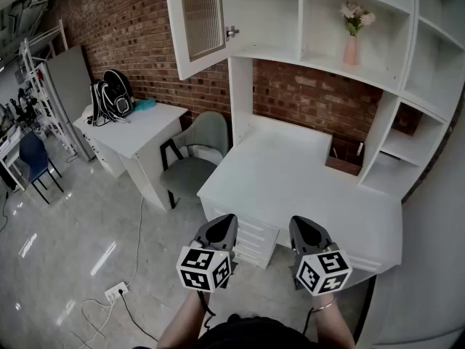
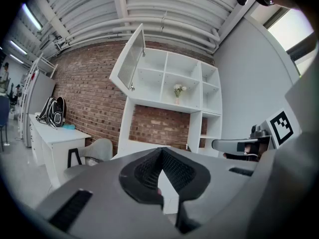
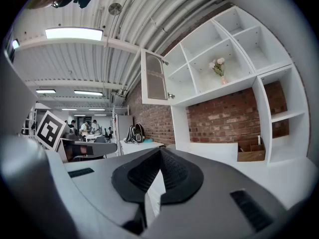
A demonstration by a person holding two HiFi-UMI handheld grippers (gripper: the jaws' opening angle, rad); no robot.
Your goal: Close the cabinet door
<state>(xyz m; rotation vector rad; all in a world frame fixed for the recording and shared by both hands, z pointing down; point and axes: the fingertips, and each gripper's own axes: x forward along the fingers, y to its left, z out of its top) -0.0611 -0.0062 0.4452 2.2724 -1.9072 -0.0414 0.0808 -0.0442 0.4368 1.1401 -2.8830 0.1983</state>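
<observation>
The white cabinet door (image 1: pixel 200 20) with its ribbed glass panel stands swung open at the upper left of the white shelf unit (image 1: pixel 407 86), a small metal handle (image 1: pixel 232 32) on its free edge. The door also shows in the left gripper view (image 2: pixel 128 59) and the right gripper view (image 3: pixel 154 76). My left gripper (image 1: pixel 227 220) and right gripper (image 1: pixel 299 224) hang side by side low in the head view, in front of the white desk (image 1: pixel 290 173) and well below the door. Both are shut and hold nothing; the pads meet at the tips (image 2: pixel 160 151) (image 3: pixel 159 151).
A pink vase of flowers (image 1: pixel 352 46) stands in an upper shelf compartment. A grey-green chair (image 1: pixel 196 151) sits left of the desk. Further left is a white side table (image 1: pixel 138 133) with a backpack (image 1: pixel 109 97). A power strip (image 1: pixel 116 291) with cables lies on the floor.
</observation>
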